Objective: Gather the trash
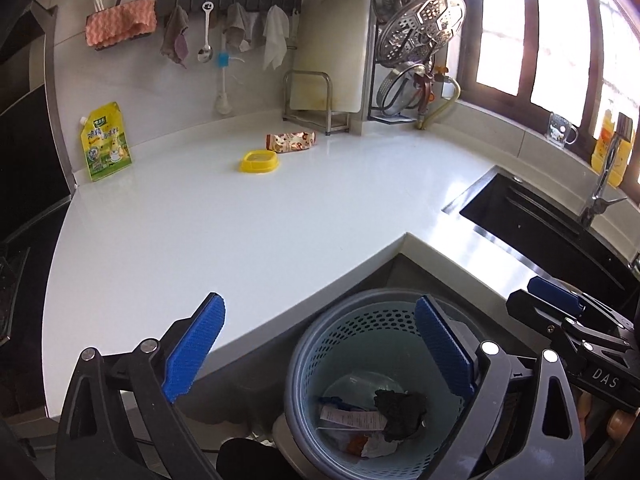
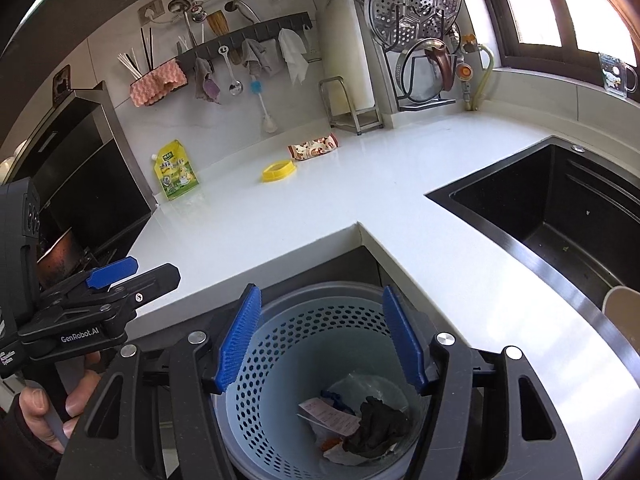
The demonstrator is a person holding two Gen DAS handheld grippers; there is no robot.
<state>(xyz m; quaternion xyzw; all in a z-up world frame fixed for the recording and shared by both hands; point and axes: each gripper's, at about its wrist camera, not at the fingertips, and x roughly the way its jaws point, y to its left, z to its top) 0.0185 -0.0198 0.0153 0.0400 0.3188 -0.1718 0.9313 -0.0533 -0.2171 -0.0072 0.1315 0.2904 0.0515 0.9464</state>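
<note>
Left wrist view: the left gripper [image 1: 318, 350] stood with its blue pads spread wide and nothing between them. Below and beyond it sat the perforated waste basket [image 1: 308, 344], on the floor in the inner corner of the white L-shaped counter [image 1: 224, 232]. Inside the basket lay a paper receipt [image 1: 352, 418], a crumpled black item [image 1: 400, 408] and further scraps that could not be identified. On the counter, well apart from the basket, rested a yellow lid [image 1: 259, 161] and, just behind it, a printed snack wrapper [image 1: 291, 142]. A yellow-green spouted pouch [image 1: 106, 142] stood upright against the back wall at the far left. The right gripper [image 1: 556, 300] entered at the right edge, seen side-on; its opening could not be judged from this angle. A dark sink [image 1: 540, 220] was set into the counter at right.

Right wrist view: the right gripper [image 2: 322, 340] had its pads parted to a moderate width, framing the basket [image 2: 280, 344] beneath, with nothing gripped. The same receipt [image 2: 330, 412] and black item [image 2: 380, 420] lay at the bottom. The lid [image 2: 279, 171], wrapper [image 2: 314, 147] and pouch [image 2: 176, 170] remained on the counter [image 2: 320, 208]. At left, the left gripper [image 2: 120, 272] was held by a hand [image 2: 52, 404] on its grey trigger
</note>
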